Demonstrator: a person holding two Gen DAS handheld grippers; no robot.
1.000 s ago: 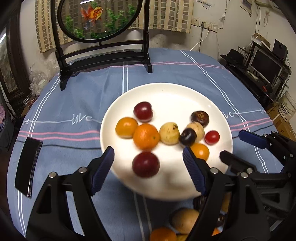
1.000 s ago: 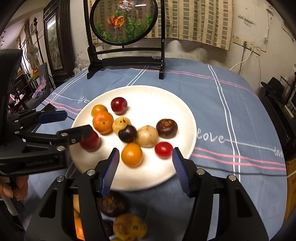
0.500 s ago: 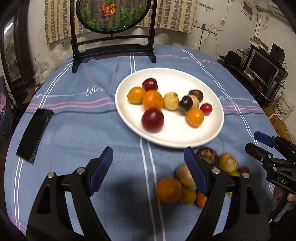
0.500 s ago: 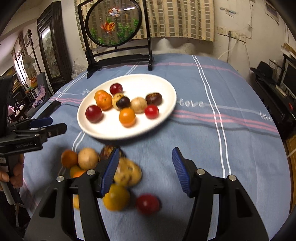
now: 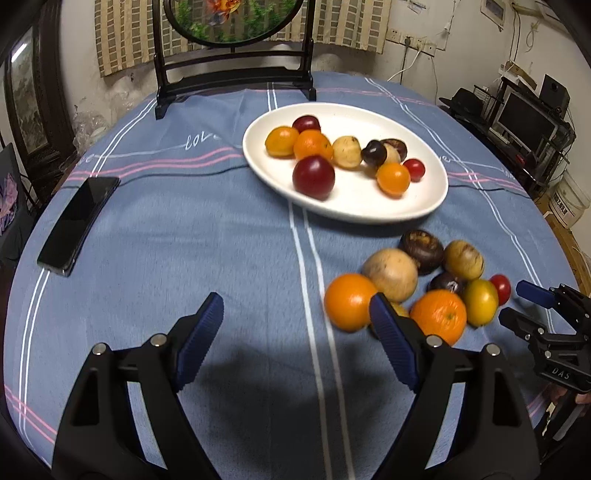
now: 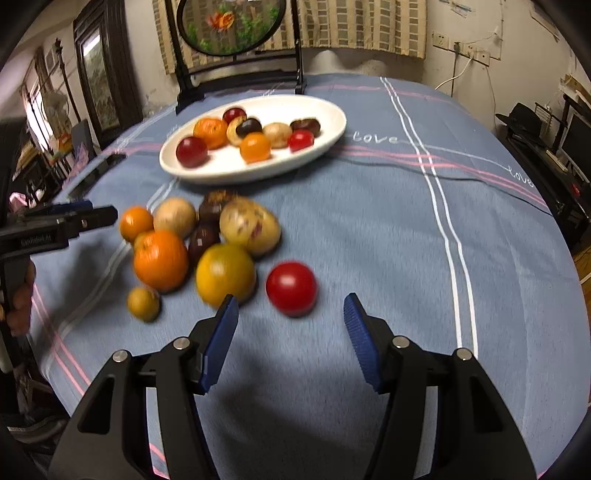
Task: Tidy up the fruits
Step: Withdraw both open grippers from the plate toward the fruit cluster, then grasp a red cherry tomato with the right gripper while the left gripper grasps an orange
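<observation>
Left tool (image 5: 295, 325) view only: black phone (image 5: 79, 223) beside white plate (image 5: 424, 206).

Glossy white ceramic oval plate (image 5: 424, 206); matt blue striped cloth (image 5: 221, 240) over desk; glossy black phone (image 5: 77, 221), left of frame.

Blue striped tablecloth (image 5: 221, 229) under me, "love" stitched on it; black phone (image 5: 77, 225) flat at my left, well apart from everything; round goldfish screen (image 5: 231, 22) on dark stand at far edge; monitor (image 5: 528, 118) w/ clutter off right.
</observation>
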